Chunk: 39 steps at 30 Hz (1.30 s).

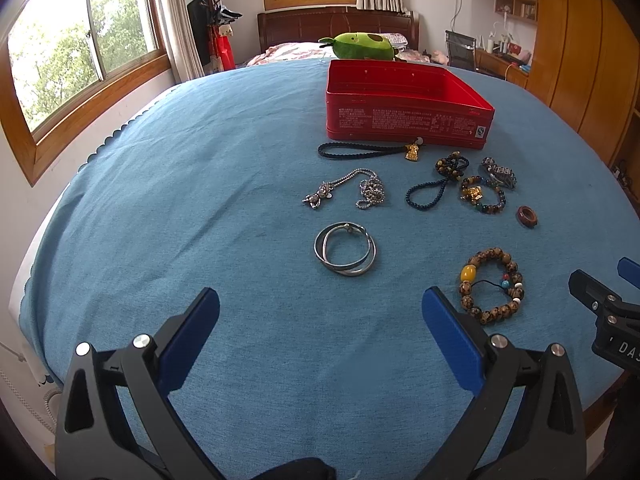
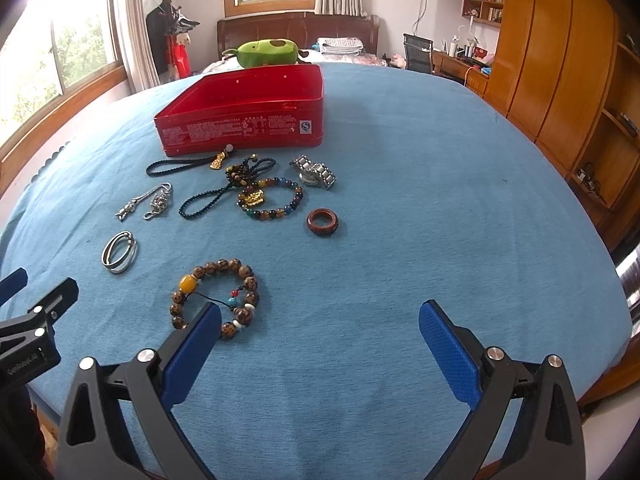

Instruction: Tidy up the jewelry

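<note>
An open red tin box (image 1: 404, 120) (image 2: 240, 128) stands empty at the back of the blue cloth. In front of it lie a black cord with a gold charm (image 1: 368, 151), a silver chain (image 1: 360, 190), dark bead strings (image 1: 440, 180), a coloured bead bracelet (image 2: 272, 198), a metal watch (image 2: 314, 172), a brown ring (image 2: 323, 222), silver bangles (image 1: 345, 249) (image 2: 119, 252) and a brown bead bracelet (image 1: 491, 286) (image 2: 216, 296). My left gripper (image 1: 320, 320) is open and empty, near the bangles. My right gripper (image 2: 320, 332) is open and empty, its left finger beside the brown bead bracelet.
The blue cloth (image 2: 420, 200) covers a round table. A wooden wardrobe (image 2: 560, 60) stands at the right, windows at the left, a bed with a green plush toy (image 1: 360, 45) behind the table. The right gripper shows at the right edge of the left wrist view (image 1: 608, 308).
</note>
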Tool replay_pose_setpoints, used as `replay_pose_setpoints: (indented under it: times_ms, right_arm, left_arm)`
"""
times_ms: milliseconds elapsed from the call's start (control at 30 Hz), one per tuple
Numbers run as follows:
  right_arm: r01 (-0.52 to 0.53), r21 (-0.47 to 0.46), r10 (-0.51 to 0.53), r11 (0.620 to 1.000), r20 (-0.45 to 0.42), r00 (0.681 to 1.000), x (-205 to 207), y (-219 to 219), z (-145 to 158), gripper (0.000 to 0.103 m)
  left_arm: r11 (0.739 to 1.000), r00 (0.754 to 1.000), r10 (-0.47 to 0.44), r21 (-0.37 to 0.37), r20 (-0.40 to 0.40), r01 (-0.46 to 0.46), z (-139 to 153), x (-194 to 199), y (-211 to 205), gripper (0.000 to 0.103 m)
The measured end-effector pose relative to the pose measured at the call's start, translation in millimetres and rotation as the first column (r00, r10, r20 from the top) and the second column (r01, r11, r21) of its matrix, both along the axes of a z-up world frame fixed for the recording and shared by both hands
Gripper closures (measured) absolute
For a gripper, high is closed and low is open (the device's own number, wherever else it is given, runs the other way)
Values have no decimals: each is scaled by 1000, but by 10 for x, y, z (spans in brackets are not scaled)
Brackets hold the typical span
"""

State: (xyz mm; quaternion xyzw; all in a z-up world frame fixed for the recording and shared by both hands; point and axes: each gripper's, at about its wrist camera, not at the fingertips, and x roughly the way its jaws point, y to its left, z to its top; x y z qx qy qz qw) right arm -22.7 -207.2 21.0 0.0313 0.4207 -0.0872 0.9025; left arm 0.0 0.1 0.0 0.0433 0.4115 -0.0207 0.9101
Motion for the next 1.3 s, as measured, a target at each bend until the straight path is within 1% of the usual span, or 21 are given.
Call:
replay_pose_setpoints:
  times_ms: [1300]
  right_arm:
    - [-9, 10, 9, 1000, -2, 1000, 25, 16, -4, 4]
  left_arm:
    - [1000, 1000, 0, 4, -2, 0, -43, 10, 75, 3]
